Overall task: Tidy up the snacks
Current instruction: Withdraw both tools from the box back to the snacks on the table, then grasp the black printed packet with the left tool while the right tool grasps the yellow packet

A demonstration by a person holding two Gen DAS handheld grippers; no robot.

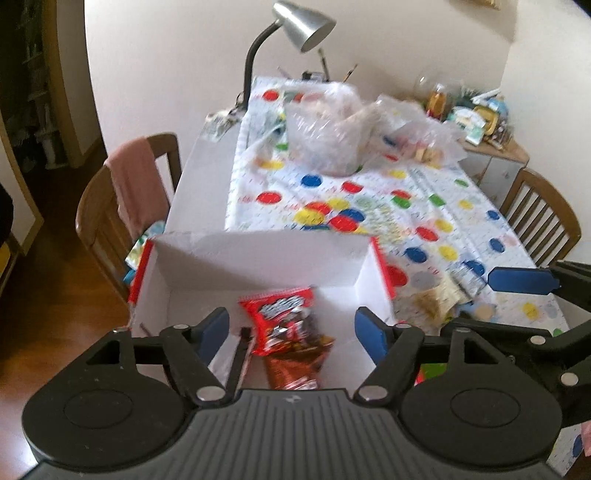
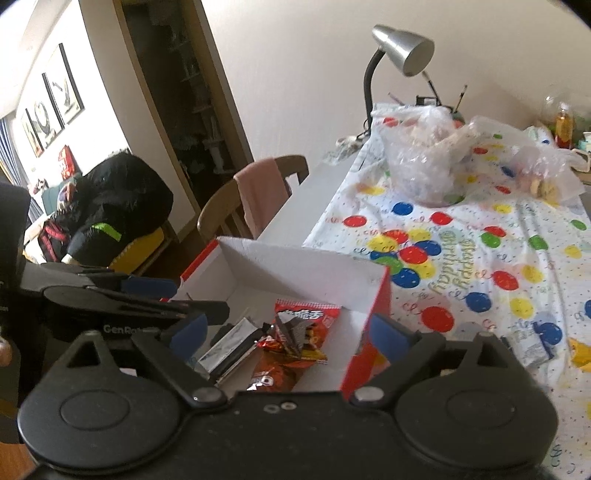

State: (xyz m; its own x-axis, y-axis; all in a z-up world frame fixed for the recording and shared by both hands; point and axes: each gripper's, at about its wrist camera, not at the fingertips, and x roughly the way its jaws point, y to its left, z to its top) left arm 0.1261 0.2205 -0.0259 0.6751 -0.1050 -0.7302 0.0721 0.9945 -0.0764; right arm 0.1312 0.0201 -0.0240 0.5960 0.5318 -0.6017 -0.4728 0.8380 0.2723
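A white box with red outer walls (image 1: 258,254) (image 2: 295,264) stands at the near end of the table. Inside lie a red snack packet (image 1: 284,314) (image 2: 306,325), a brown packet (image 1: 295,365) (image 2: 277,369) and a silver wrapper (image 2: 229,347). My left gripper (image 1: 291,332) is open and empty above the box's near side; it also shows in the right wrist view (image 2: 147,284). My right gripper (image 2: 291,334) is open and empty over the box's right wall; its blue finger (image 1: 517,280) shows in the left wrist view. More snack packets (image 1: 443,299) (image 2: 532,343) lie on the tablecloth right of the box.
A dotted birthday tablecloth (image 1: 369,206) (image 2: 480,240) covers the table. Clear plastic bags of snacks (image 1: 328,129) (image 2: 424,162) and a desk lamp (image 1: 295,26) (image 2: 402,48) stand at the far end. Wooden chairs stand left (image 1: 122,199) and right (image 1: 543,218).
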